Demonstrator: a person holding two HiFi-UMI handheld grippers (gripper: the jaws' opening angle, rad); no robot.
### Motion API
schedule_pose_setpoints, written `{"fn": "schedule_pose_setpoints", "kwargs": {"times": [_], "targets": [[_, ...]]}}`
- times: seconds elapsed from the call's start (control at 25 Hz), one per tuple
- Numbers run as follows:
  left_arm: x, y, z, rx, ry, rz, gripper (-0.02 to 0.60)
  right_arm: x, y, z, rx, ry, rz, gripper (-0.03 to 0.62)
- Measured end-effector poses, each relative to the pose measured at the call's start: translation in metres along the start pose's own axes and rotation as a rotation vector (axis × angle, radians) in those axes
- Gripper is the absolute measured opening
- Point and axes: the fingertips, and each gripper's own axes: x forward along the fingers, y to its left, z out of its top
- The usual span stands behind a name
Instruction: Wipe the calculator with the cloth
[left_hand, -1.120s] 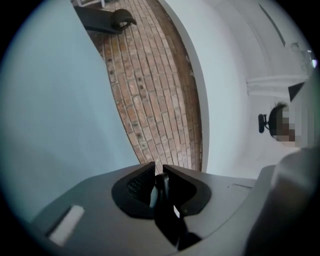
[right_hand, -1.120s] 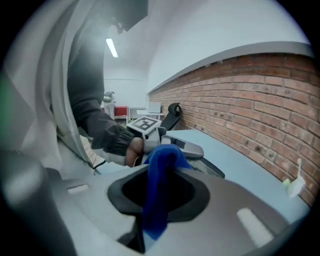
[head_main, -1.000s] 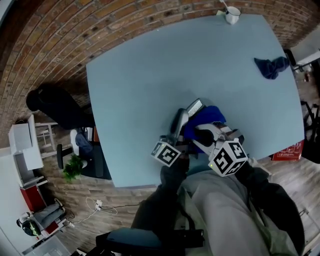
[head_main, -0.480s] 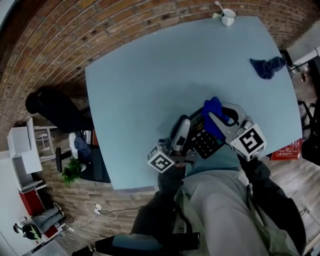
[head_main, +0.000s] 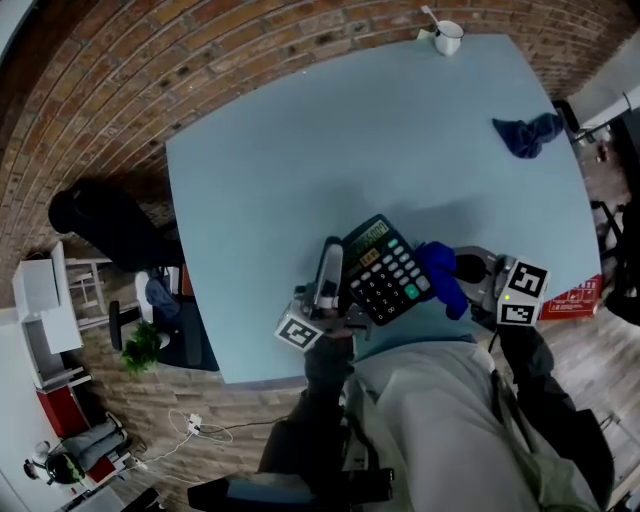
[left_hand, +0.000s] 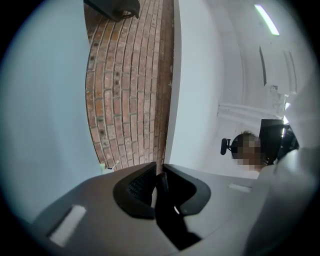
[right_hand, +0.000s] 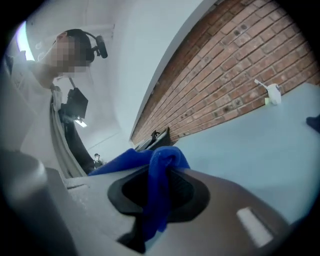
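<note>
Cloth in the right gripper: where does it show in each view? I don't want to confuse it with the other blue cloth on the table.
Head view: the cloth is bunched low, right of centre, just right of the calculator, at the tip of the right gripper.
Left gripper view: not in it.
Right gripper view: low centre, pinched between the jaws and draped over them.
Shared landmark: the brick wall, visible in all three views.

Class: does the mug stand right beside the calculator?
No, the mug stands at the far edge of the table, well away from the calculator.
</note>
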Motion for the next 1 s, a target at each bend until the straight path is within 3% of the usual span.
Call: {"fn": "schedule_pose_setpoints", "kwargs": {"times": [0.08, 0.16, 0.28, 0.52, 0.68, 0.8, 1.0], "targets": [[0.001, -0.004, -0.005, 0.026, 0.051, -0.029, 0.028, -0.004, -0.001, 0.008, -0.006, -0.052, -0.006, 0.074], [0.005, -0.014, -0.024, 0.045, 0.159, -0.079, 0.029, -0.005, -0.007, 0.032, -0.003, -0.144, -0.003, 0.074], [0.009, -0.032, -0.044, 0.041, 0.265, -0.156, 0.03, 0.003, -0.008, 0.068, -0.021, -0.184, 0.091, 0.074], [0.008, -0.053, -0.034, 0.079, 0.331, -0.26, 0.031, 0.023, 0.013, 0.078, -0.001, 0.035, 0.431, 0.074], [0.002, -0.068, -0.048, 0.086, 0.464, -0.332, 0.028, 0.032, 0.033, 0.065, 0.13, 0.138, 0.657, 0.074], [0.001, -0.069, -0.078, 0.072, 0.58, -0.378, 0.028, 0.054, 0.046, 0.043, 0.205, 0.224, 0.744, 0.074], [-0.009, -0.032, -0.054, 0.007, 0.405, -0.276, 0.035, 0.054, 0.013, 0.028, 0.411, 0.087, 0.703, 0.074]]}}
